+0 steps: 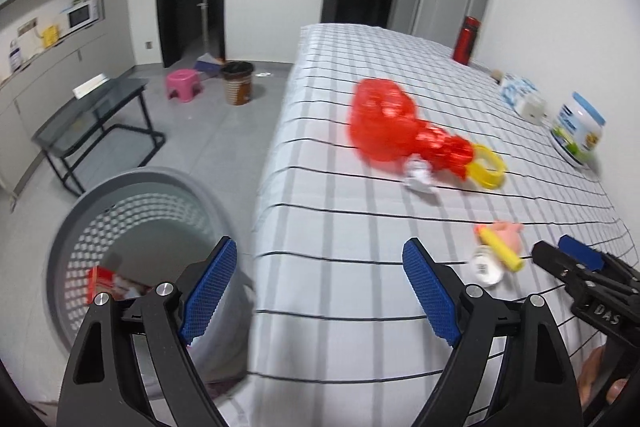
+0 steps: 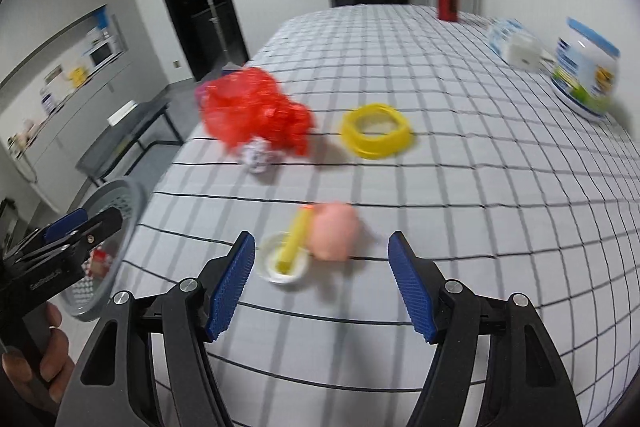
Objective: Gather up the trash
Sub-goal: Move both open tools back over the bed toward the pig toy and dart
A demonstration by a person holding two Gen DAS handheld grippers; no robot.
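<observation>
A crumpled red plastic bag (image 1: 384,125) (image 2: 256,111) lies on the checked tablecloth (image 1: 360,267), with a crumpled paper ball (image 1: 418,175) (image 2: 258,155) in front of it and a yellow tape ring (image 1: 488,167) (image 2: 376,131) beside it. Nearer lie a yellow foam dart (image 1: 502,250) (image 2: 294,241), a pink lump (image 2: 334,235) and a small white cap (image 1: 486,267) (image 2: 280,269). My left gripper (image 1: 320,287) is open and empty over the table's left edge, above the grey perforated bin (image 1: 80,219) (image 2: 124,211). My right gripper (image 2: 322,283) is open and empty, just short of the dart and pink lump.
A red carton (image 1: 106,283) lies in the grey bin. A red flask (image 1: 466,39), a tissue pack (image 1: 516,91) and a blue-lidded jar (image 1: 578,131) stand along the table's right side. On the floor are a glass side table (image 1: 92,115), a pink stool (image 1: 184,85) and a brown basket (image 1: 238,83).
</observation>
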